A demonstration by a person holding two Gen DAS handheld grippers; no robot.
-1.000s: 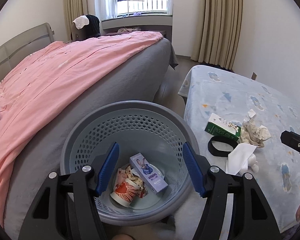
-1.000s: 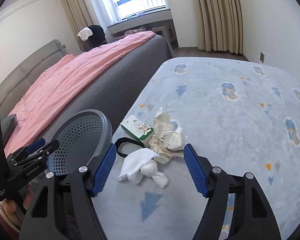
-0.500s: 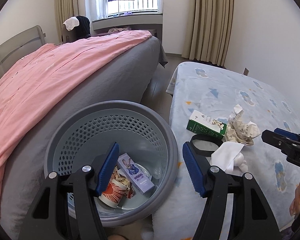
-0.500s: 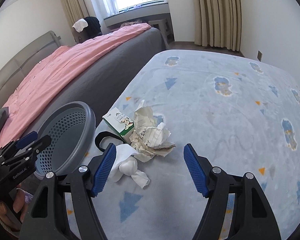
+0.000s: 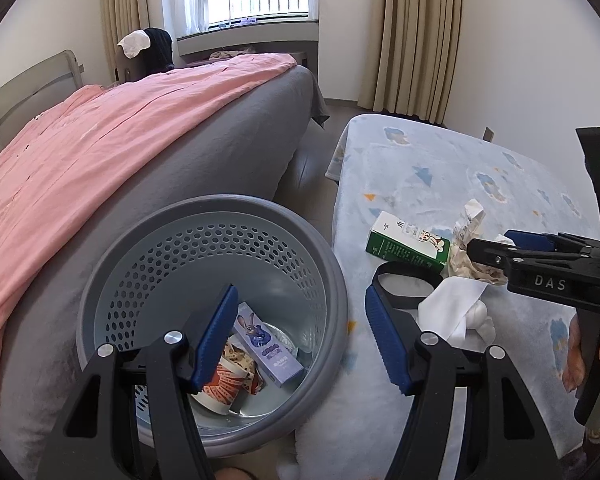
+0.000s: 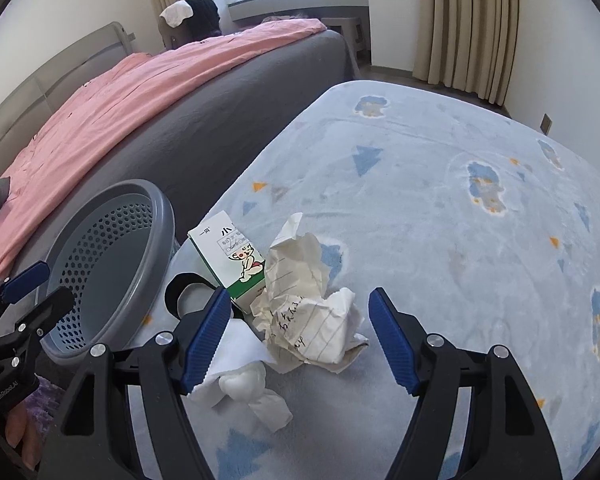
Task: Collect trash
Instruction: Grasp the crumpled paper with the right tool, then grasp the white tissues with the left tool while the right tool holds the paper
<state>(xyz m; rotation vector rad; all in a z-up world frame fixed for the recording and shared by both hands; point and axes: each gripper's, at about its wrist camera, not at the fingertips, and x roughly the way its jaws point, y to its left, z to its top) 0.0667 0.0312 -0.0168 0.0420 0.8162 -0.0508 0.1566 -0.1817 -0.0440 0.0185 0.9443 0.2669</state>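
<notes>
A grey perforated bin (image 5: 332,264) (image 6: 156,216) stands between the bed and a blue rug; it holds a purple carton (image 5: 268,344) and a crushed paper cup (image 5: 224,384). On the rug lie a green-and-white carton (image 5: 404,242) (image 6: 232,256), crumpled lined paper (image 6: 308,308) (image 5: 466,232), a white tissue wad (image 6: 244,376) (image 5: 456,312) and a black band (image 5: 404,284) (image 6: 176,292). My left gripper (image 5: 300,334) is open and empty over the bin's right rim. My right gripper (image 6: 300,336) is open and empty, just above the crumpled paper.
A bed with a grey sheet and pink cover (image 5: 100,148) runs along the left. The patterned blue rug (image 6: 440,200) stretches right to the wall. Curtains (image 5: 420,36) and a window ledge stand at the back.
The right gripper has moved forward and down, closing in on the crumpled paper. The left gripper has shifted right, from over the bin's middle to its right rim.
</notes>
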